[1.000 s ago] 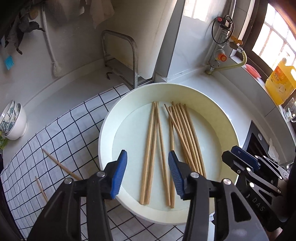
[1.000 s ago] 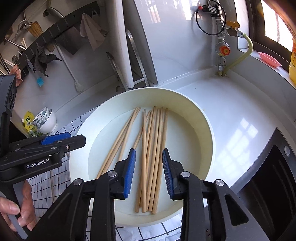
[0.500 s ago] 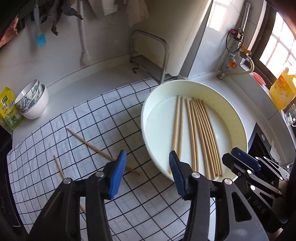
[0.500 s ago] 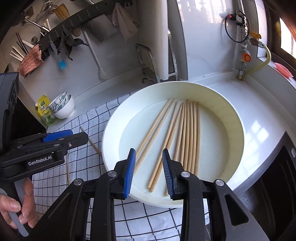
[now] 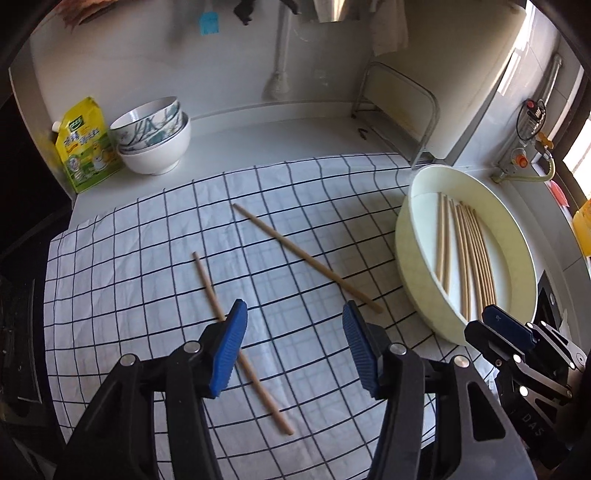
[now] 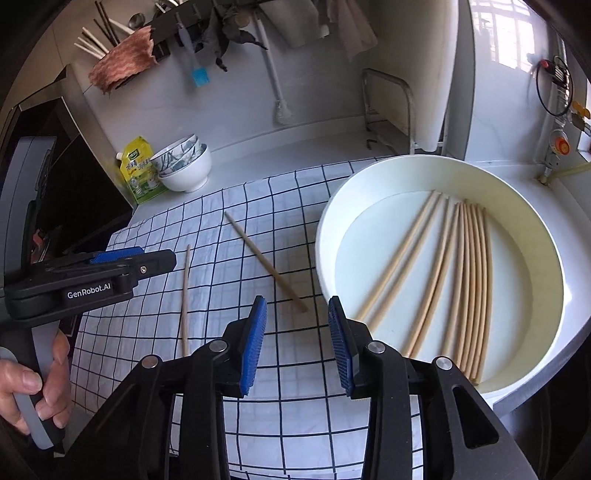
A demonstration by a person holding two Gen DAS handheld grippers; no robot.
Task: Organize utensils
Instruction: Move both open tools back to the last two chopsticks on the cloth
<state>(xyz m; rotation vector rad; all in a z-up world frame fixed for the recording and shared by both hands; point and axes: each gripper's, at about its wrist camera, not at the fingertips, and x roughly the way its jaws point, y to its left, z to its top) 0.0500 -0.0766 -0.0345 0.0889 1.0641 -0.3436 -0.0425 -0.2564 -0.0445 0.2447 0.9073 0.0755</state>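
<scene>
Chopsticks [image 5: 306,258]: slender, pale, wooden.

I am working in a home kitchen. My counter [image 6: 258,162] is white, with a checked cloth [image 5: 147,266] spread on it. Stacked bowls [image 5: 155,136] and a yellow refill pouch [image 5: 85,147] sit against the wall. Above them a rail [image 6: 184,18] carries a blue brush [image 6: 199,77], rags and a holder of chopsticks [image 6: 92,40]. A metal rack [image 6: 388,107] stands near a gas valve with its hose [image 5: 524,166]. Daylight falls in from a window [image 6: 509,33].
</scene>
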